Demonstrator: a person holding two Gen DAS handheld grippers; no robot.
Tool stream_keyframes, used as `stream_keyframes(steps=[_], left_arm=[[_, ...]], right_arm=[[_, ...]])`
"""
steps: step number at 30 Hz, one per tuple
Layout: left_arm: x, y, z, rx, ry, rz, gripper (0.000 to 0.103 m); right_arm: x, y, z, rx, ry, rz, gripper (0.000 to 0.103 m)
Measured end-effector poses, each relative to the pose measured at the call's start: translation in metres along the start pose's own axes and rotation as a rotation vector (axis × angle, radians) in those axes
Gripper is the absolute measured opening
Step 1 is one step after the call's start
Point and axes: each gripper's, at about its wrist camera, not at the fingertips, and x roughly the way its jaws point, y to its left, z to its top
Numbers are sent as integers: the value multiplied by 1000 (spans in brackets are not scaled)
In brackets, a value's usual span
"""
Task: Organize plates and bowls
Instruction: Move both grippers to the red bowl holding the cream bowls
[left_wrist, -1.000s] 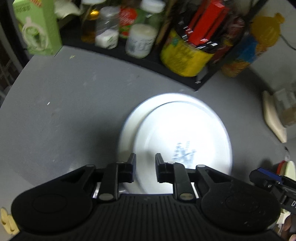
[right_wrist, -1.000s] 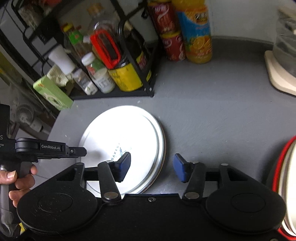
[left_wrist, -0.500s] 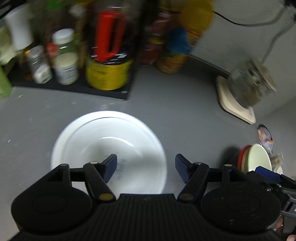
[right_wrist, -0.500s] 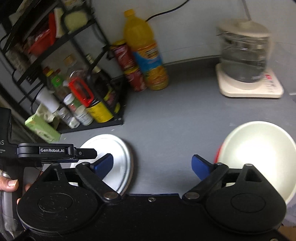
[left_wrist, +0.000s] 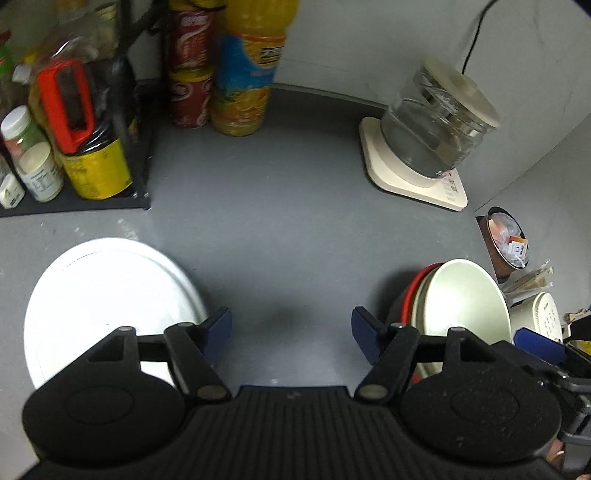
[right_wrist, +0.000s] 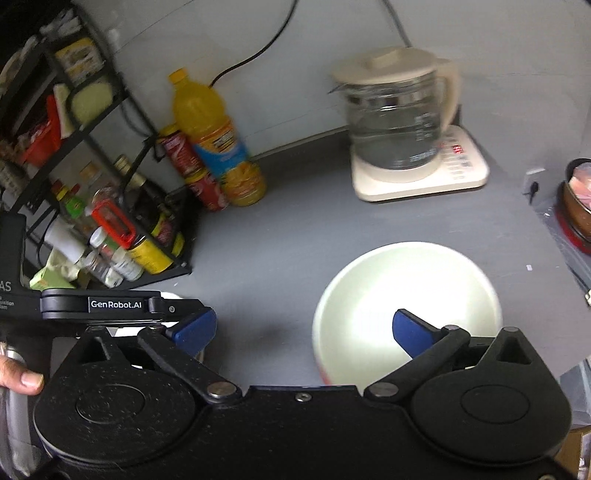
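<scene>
Right wrist view puts your right gripper (right_wrist: 301, 328) spread wide and empty, one finger over the cream bowl (right_wrist: 406, 306), which sits mouth up, likely nested on a red-rimmed dish. Left gripper (left_wrist: 291, 328) is also released, beside the white plates (left_wrist: 103, 295) lying flat at left. Next, close on the bowl's near rim.

"GenRobot.AI" stands in white letters on the left gripper's (right_wrist: 194, 326) black arm.
</scene>
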Motion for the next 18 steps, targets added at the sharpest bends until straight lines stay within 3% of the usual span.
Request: stream_keyframes(steps=[10,18], left_arm=[[26,-63,3,39,59,-23,77],[55,-86,0,30,126,-6,77]], right_arm=[[-14,-65,5,71,-3,-51,103],[-1,-101,4,98,43,-100,103]])
